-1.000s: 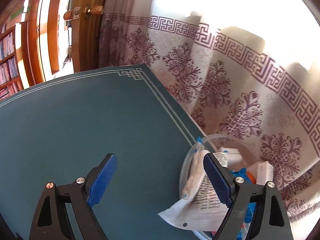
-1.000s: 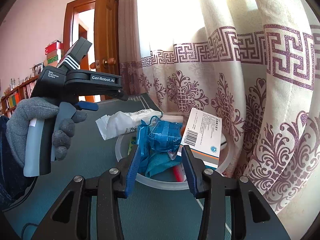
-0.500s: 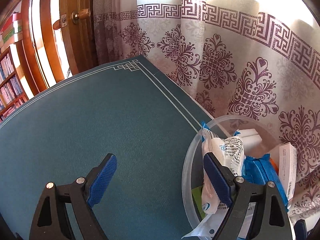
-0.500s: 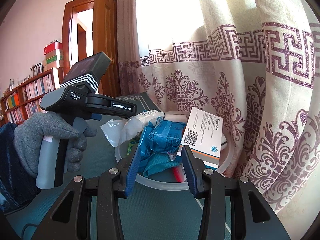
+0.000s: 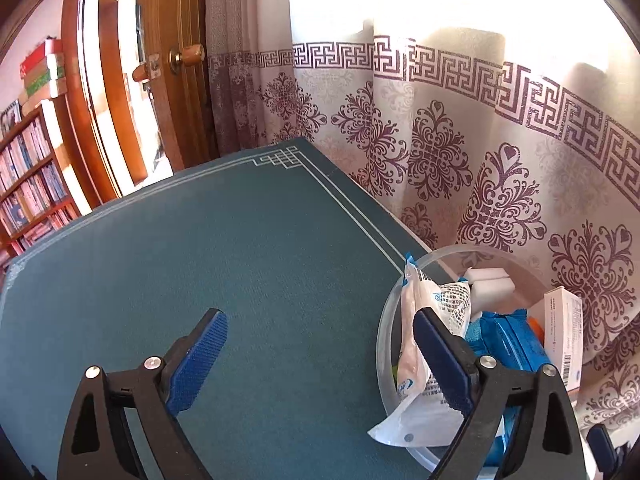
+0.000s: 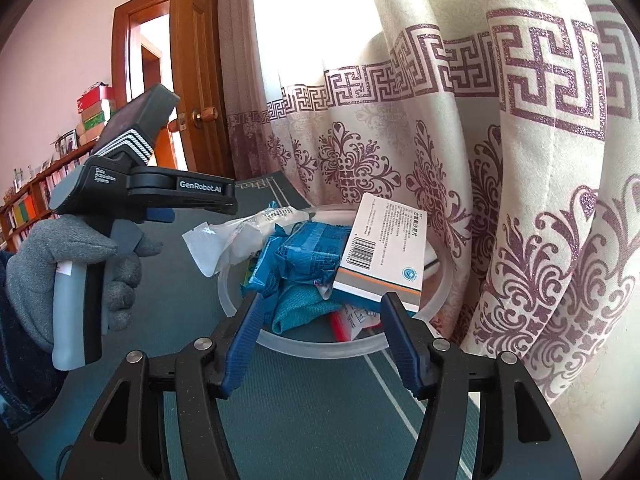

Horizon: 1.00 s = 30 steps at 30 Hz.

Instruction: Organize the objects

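A clear plastic bowl (image 5: 385, 344) (image 6: 320, 347) stands at the teal table's edge by the curtain. It is piled with a white plastic packet (image 5: 412, 304) (image 6: 224, 240) draped over its rim, a blue packet (image 5: 504, 336) (image 6: 308, 252), a white medicine box (image 5: 564, 328) (image 6: 384, 252) and a teal cloth (image 6: 300, 304). My left gripper (image 5: 316, 320) hangs over bare table just left of the bowl, its jaws wide and still opening, nothing between them. My right gripper (image 6: 322, 304) faces the bowl's near rim, jaws opening, pressing on nothing.
A gloved hand (image 6: 60, 264) holds the left tool beside the bowl. A patterned curtain (image 5: 480, 152) hangs right behind the bowl. A wooden door (image 5: 176, 80) and bookshelves (image 5: 28, 184) lie beyond the table's far edge. White blocks (image 5: 488, 280) sit at the bowl's back.
The right jaws have spread apart in front of the bowl. The left gripper has swung and drawn back slightly, its jaws a little wider. The white packet stays draped over the rim.
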### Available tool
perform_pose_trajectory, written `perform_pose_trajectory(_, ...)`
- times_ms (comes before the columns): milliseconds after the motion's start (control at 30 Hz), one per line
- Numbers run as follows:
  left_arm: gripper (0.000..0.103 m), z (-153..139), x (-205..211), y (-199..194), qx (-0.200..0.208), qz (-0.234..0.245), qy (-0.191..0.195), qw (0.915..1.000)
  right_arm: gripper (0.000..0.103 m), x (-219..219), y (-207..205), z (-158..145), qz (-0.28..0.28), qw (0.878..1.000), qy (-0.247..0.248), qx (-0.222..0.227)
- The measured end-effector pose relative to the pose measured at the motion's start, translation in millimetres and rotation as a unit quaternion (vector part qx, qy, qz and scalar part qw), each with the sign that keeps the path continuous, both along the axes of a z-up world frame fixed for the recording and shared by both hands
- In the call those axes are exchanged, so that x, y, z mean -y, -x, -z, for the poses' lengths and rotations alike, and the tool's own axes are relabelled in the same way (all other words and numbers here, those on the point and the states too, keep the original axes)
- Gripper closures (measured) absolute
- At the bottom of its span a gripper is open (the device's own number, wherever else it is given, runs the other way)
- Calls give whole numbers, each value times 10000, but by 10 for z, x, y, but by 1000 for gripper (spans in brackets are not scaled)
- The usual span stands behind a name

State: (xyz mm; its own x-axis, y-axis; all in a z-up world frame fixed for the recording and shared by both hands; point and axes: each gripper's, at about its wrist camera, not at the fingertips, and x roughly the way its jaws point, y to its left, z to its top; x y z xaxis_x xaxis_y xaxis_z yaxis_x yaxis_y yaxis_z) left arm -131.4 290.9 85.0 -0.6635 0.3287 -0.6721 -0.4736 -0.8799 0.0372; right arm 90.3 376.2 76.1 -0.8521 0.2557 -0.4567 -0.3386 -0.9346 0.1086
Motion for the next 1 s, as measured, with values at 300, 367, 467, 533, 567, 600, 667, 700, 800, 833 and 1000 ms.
perform_pose_trajectory(300,0,-30,136,-613,-435,322,185,9984,11,-29,-69,93,-5,9991,101,414)
perform_pose_trajectory(367,0,-50,178,-695,-469,337,153,9982,7,-27,-88,101,50,9988,101,466)
perform_pose_trajectory(467,0,-100,227,-812,-535,372,126,9978,3,-18,-98,93,129,9984,47,557)
perform_pose_trajectory(533,0,-140,254,-884,-624,401,125,9972,3,-8,-102,76,101,9982,40,596)
perform_pose_trajectory(567,0,-155,265,-926,-672,411,134,9968,3,4,-99,66,86,9981,24,614)
perform_pose_trajectory(600,0,-169,276,-959,-714,427,146,9964,3,15,-97,56,87,9980,-10,625)
perform_pose_trajectory(667,0,-190,285,-1004,-760,455,183,9959,3,46,-93,28,85,9979,-92,638)
perform_pose_trajectory(700,0,-195,286,-1023,-765,462,199,9958,3,56,-92,13,84,9978,-131,642)
perform_pose_trajectory(800,0,-196,303,-1080,-731,516,205,9958,3,76,-82,-39,106,9973,-276,665)
perform_pose_trajectory(833,0,-193,303,-1094,-716,545,199,9957,3,78,-74,-57,113,9970,-327,692)
perform_pose_trajectory(1000,0,-215,310,-1167,-735,604,203,9953,3,57,-23,-121,182,9946,-501,895)
